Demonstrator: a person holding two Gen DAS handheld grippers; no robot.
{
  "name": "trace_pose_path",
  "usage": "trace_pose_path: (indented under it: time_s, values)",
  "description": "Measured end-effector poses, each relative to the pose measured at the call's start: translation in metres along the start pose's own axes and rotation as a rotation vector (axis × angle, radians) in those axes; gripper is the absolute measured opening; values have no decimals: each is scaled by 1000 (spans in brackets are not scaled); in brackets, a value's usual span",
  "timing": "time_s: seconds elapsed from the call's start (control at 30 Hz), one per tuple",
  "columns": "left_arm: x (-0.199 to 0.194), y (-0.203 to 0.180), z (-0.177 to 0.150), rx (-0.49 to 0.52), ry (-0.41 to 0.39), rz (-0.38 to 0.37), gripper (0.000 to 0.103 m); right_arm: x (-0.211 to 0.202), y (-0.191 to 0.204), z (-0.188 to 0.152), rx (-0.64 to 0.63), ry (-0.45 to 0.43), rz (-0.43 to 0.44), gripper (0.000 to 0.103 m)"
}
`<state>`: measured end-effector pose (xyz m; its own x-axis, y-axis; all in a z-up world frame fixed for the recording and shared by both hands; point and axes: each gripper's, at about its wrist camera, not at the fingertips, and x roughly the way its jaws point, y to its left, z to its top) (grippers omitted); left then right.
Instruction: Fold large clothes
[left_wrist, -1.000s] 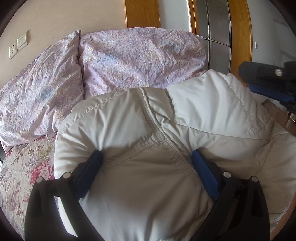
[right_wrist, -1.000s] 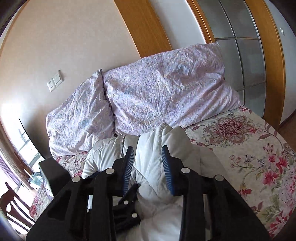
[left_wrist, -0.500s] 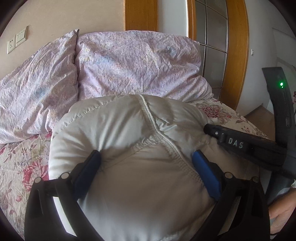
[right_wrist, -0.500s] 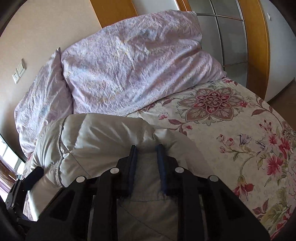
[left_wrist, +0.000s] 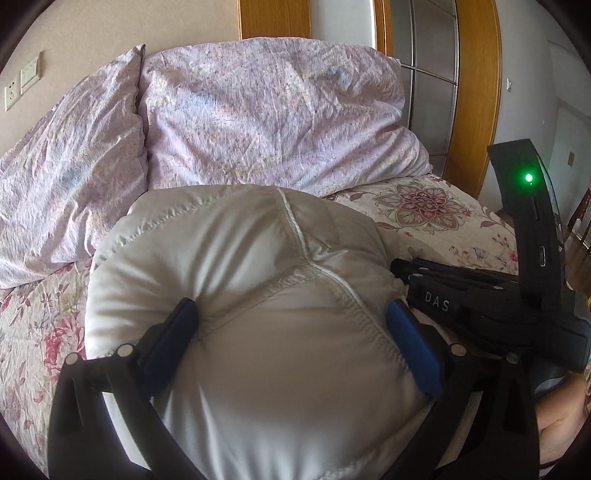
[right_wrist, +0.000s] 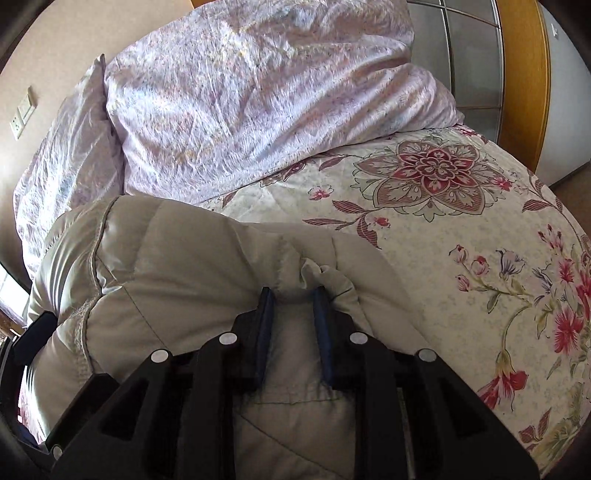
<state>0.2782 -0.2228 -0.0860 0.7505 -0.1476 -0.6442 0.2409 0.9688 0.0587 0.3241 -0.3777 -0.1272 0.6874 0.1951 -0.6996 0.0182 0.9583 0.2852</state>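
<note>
On the floral bed (right_wrist: 461, 258), near the two lilac pillows (left_wrist: 258, 122) at the far end, lies the puffy white jacket (left_wrist: 258, 295) I am folding. My left hand-held gripper (left_wrist: 291, 325) squeezes a thick padded bundle, jaws wide around its bulk, to keep the fold doubled. Just right, my right hand-held gripper (right_wrist: 293, 295) pinches a thin gathered edge, steadying that side for laying down.

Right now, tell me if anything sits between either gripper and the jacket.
Nothing visible does. The left gripper has a wide bulge of the jacket between its pads, and the right gripper is pinched on a fold of it. Both are already on the fabric.
</note>
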Motion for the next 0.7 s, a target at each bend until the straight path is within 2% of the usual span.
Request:
trace_pose_path:
  time_s: [0.3, 0.7]
  values:
    - [2, 2, -5, -18, -36, -13, 101, 2, -1, -1, -1, -13, 0, 23]
    - [7, 2, -7, -33, -41, -24, 101, 6, -2, 1, -2, -3, 8, 23]
